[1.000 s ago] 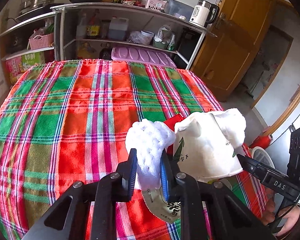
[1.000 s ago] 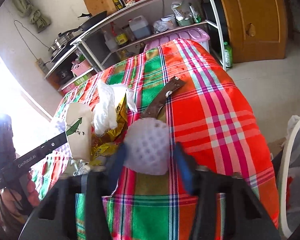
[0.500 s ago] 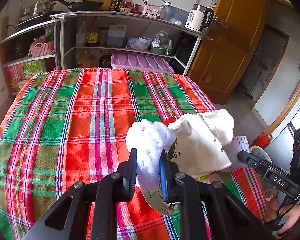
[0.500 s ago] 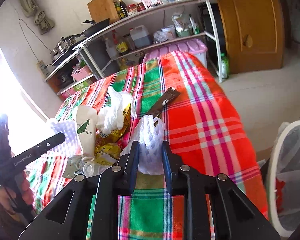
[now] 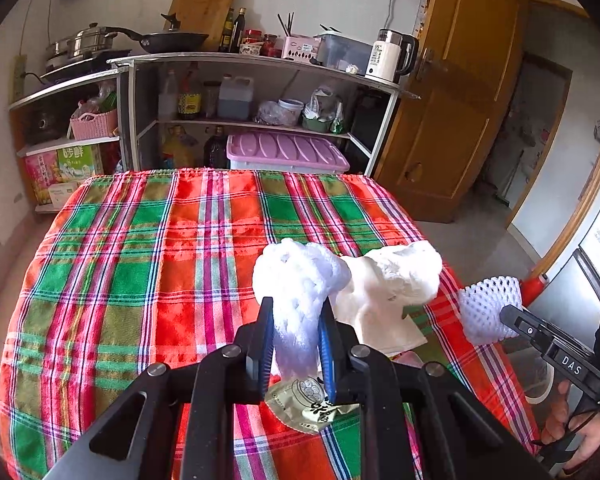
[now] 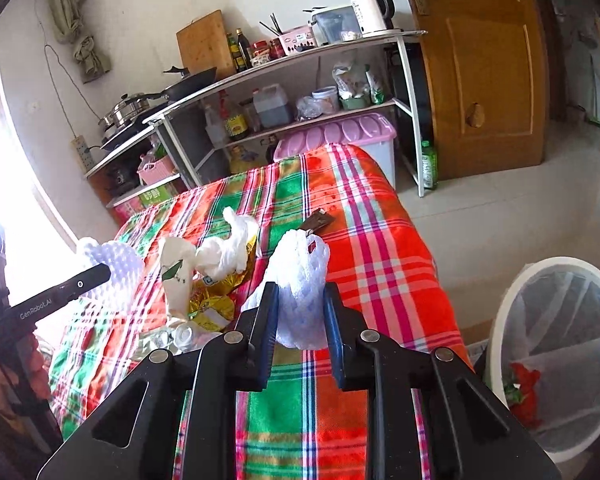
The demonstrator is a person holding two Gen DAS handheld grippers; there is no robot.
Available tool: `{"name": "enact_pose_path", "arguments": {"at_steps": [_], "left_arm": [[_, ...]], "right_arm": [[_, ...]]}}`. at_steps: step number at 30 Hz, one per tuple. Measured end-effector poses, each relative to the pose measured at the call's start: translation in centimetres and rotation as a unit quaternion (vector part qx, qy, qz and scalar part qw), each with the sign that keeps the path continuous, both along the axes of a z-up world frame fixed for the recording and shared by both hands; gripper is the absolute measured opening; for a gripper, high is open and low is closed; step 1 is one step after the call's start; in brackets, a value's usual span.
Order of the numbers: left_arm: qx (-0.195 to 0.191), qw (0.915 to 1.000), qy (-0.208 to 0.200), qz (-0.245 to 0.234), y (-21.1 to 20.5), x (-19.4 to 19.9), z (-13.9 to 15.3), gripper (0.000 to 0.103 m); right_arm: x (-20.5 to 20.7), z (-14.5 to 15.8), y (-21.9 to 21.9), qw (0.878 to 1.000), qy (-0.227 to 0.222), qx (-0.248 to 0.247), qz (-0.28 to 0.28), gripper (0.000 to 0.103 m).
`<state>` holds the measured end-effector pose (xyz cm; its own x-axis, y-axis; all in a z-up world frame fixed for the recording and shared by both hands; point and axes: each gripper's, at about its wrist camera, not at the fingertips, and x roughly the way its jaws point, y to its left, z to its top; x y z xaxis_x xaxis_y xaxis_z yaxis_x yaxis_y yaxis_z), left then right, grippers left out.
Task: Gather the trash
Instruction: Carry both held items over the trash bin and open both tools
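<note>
My left gripper [image 5: 296,320] is shut on a white foam net [image 5: 300,276], held a little above the plaid tablecloth [image 5: 140,260]. My right gripper [image 6: 300,300] is shut on a second white foam net [image 6: 300,268], squeezed narrow between the pads and off the cloth. The trash on the table includes a white paper bag with a leaf print [image 6: 176,280], a crumpled white plastic bag [image 6: 228,248], a gold wrapper [image 6: 216,300] and a brown wrapper [image 6: 318,222]. A greenish sachet [image 5: 304,404] lies under the left fingers.
A white mesh bin [image 6: 556,352] stands on the floor at the table's right, with something red inside. Metal shelves [image 5: 252,64] with kitchen goods and a pink-lidded box [image 5: 284,152] stand behind the table. A wooden door [image 5: 452,100] is at the right.
The right jaws closed on the foam net and squeezed it narrow. Both grippers rose from the cloth with their nets, and the right one drew away from the pile.
</note>
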<state>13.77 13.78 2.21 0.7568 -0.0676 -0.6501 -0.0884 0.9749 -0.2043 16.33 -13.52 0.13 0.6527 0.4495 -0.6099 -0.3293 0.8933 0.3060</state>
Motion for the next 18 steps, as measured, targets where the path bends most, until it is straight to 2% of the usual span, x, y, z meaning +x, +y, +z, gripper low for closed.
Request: {"name": "enact_pose_path", "arguments": {"at_steps": [10, 18], "left_arm": [[-0.005, 0.9974, -0.011, -0.071, -5.2, 0.8, 1.0, 0.020], [-0.024, 0.9886, -0.005, -0.148, -11.6, 2.1, 0.8, 0.020]], "right_arm": [[-1.7, 1.6, -3.6, 0.999, -0.021, -0.004, -0.037, 0.023], [-3.0, 2.2, -8.0, 0.996, -0.026, -0.015, -0.082, 0.023]]}}
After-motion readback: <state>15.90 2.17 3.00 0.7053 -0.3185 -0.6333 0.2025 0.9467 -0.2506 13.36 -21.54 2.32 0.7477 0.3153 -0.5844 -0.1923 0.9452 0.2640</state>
